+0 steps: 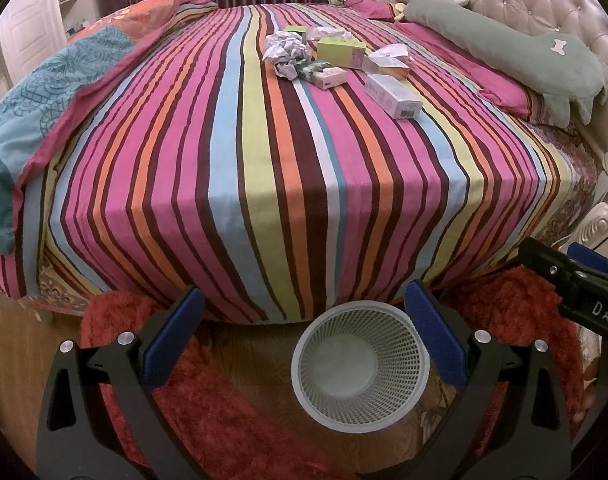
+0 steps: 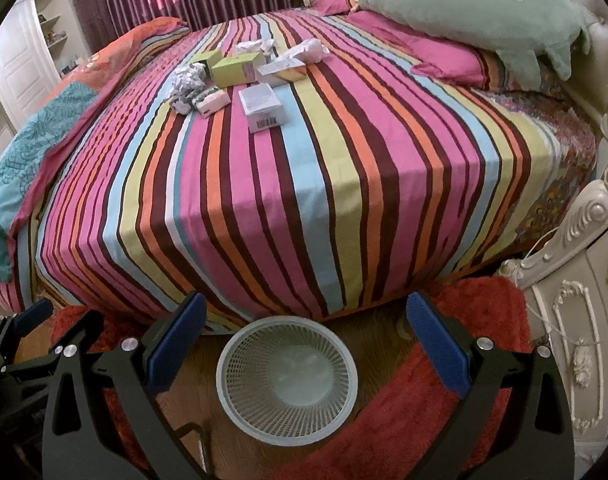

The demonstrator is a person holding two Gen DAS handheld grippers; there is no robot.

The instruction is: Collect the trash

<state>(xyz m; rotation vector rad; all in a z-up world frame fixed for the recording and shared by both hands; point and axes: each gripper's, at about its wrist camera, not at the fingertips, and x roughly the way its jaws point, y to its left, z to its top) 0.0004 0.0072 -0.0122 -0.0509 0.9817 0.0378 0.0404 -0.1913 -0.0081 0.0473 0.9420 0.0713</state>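
Trash lies in a cluster far back on the striped bed (image 1: 264, 184): crumpled paper (image 1: 288, 51), a green box (image 1: 341, 51), a white barcode box (image 1: 392, 96), a flat green-white packet (image 1: 322, 73) and tissues. The right wrist view shows the same crumpled paper (image 2: 187, 85), green box (image 2: 238, 69) and barcode box (image 2: 262, 107). A white mesh waste basket (image 1: 361, 364) (image 2: 287, 380) stands empty on the floor at the bed's foot. My left gripper (image 1: 304, 344) and right gripper (image 2: 306, 344) are both open and empty, held above the basket, far from the trash.
A red shaggy rug (image 1: 232, 412) (image 2: 444, 400) lies around the basket on the wood floor. A green dog-shaped pillow (image 1: 504, 56) rests by the tufted headboard. An ornate cream nightstand (image 2: 580, 344) stands to the right. A teal-orange duvet (image 1: 44, 100) hangs over the bed's left side.
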